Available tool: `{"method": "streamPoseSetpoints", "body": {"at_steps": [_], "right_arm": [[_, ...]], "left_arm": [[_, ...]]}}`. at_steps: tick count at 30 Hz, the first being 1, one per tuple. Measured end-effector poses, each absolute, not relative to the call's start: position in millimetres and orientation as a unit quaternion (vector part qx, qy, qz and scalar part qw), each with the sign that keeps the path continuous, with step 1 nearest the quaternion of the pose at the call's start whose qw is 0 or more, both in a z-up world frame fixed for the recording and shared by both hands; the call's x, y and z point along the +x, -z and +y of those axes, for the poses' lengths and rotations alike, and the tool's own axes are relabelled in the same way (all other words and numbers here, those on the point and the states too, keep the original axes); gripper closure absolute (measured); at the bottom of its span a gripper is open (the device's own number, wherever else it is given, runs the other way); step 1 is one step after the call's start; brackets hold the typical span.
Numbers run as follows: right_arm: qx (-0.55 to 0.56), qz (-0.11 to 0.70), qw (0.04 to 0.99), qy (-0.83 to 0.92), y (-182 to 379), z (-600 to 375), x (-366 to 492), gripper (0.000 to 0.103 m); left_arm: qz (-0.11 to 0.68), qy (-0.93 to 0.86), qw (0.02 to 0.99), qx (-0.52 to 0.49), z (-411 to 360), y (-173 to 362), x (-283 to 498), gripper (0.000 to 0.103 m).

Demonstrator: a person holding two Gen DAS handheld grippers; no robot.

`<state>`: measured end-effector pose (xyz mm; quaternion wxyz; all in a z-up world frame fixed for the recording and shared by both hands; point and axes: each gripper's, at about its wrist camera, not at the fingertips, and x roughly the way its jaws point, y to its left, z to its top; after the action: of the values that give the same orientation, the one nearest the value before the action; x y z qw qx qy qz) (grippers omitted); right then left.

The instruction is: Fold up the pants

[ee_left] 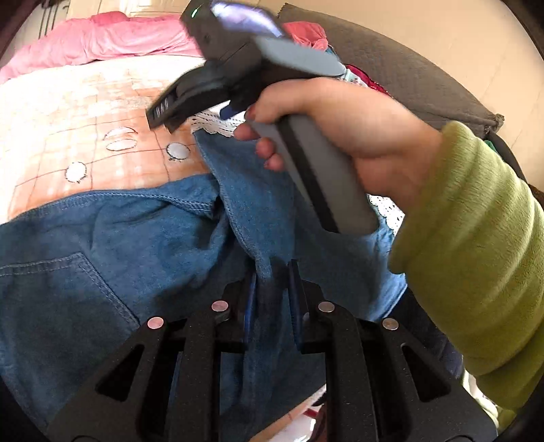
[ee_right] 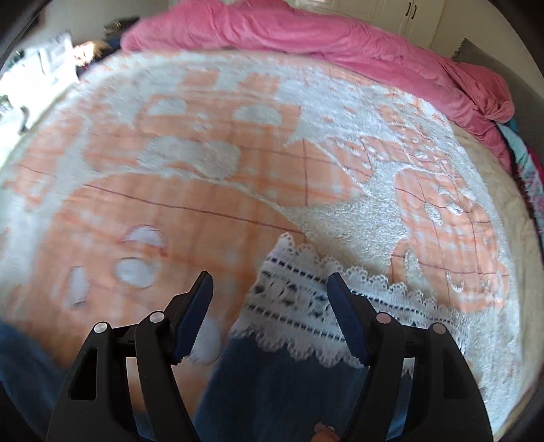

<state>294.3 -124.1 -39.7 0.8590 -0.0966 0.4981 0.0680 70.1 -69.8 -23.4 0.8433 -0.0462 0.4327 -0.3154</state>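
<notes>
The left gripper point(ee_left: 272, 289), fingers pressed together, pinches a fold of the blue pants point(ee_left: 102, 244) lying on a bed. The right gripper point(ee_right: 270, 306) hovers with fingers spread wide over the white lace hem point(ee_right: 292, 299) of a pant leg, touching nothing — a hand point(ee_left: 357, 136) in a green sleeve point(ee_left: 476, 255) grips its handle. An orange-and-white blanket point(ee_right: 238, 197) covers the bed; a pink quilt point(ee_right: 306, 30) is bunched at the far edge. White cupboard doors point(ee_right: 408, 13) stand beyond. Motion blur softens the blanket — the lower pant leg is cut off.
</notes>
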Motion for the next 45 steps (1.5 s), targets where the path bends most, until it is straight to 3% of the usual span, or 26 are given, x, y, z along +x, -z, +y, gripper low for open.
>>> {"method": "streamPoseSetpoints", "body": {"at_steps": [1,2,4,13,16,18,20,32,35,37,38,42,44,45], "right_arm": [[-0.093,0.500,0.858,-0.066,43.7,-126.0,296.9,0.059],[-0.081,0.501,0.859,-0.067,46.8,-131.5,299.2,0.064],[-0.062,0.492,0.865,-0.079,43.9,-141.1,297.6,0.091],[0.062,0.425,0.896,-0.110,-11.4,-232.5,228.0,0.095],[0.100,0.402,0.906,-0.092,-25.9,-275.0,191.0,0.095],[0.123,0.395,0.906,-0.086,-30.3,-295.0,171.9,0.095],[0.142,0.387,0.908,-0.079,-33.1,-316.2,149.0,0.095],[0.228,0.419,0.876,-0.070,8.6,-372.4,35.1,0.095],[0.230,0.435,0.867,-0.072,21.9,-374.6,28.4,0.087],[0.232,0.438,0.866,-0.064,26.1,-377.5,25.2,0.070],[0.237,0.438,0.865,-0.062,28.6,-379.5,24.3,0.069],[0.259,0.433,0.862,-0.055,34.1,-390.2,26.9,0.070],[0.263,0.433,0.861,-0.054,35.2,-394.1,28.6,0.088],[0.260,0.432,0.862,-0.057,33.5,-394.4,27.0,0.090]], "left_arm": [[0.432,0.312,0.845,-0.048,-68.4,23.7,70.6,0.093],[0.433,0.308,0.846,-0.047,-67.0,23.9,71.3,0.093],[0.432,0.301,0.849,-0.042,-64.9,23.9,72.4,0.092],[0.430,0.297,0.852,-0.030,-67.2,22.7,67.0,0.079],[0.428,0.294,0.855,-0.016,-69.9,25.2,67.5,0.080],[0.425,0.291,0.857,-0.006,-73.7,23.7,68.7,0.091],[0.417,0.289,0.862,0.011,-74.6,21.2,65.9,0.094],[0.399,0.312,0.859,0.071,-86.7,19.4,53.8,0.092],[0.410,0.308,0.855,0.078,-89.4,24.7,54.3,0.093],[0.415,0.309,0.852,0.078,-89.5,26.4,54.6,0.095],[0.415,0.310,0.852,0.078,-89.8,26.6,54.2,0.096],[0.414,0.317,0.849,0.084,-91.7,27.1,52.2,0.100],[0.409,0.321,0.850,0.085,-92.1,24.6,49.7,0.101],[0.407,0.326,0.849,0.087,-92.6,22.7,47.9,0.102]]}}
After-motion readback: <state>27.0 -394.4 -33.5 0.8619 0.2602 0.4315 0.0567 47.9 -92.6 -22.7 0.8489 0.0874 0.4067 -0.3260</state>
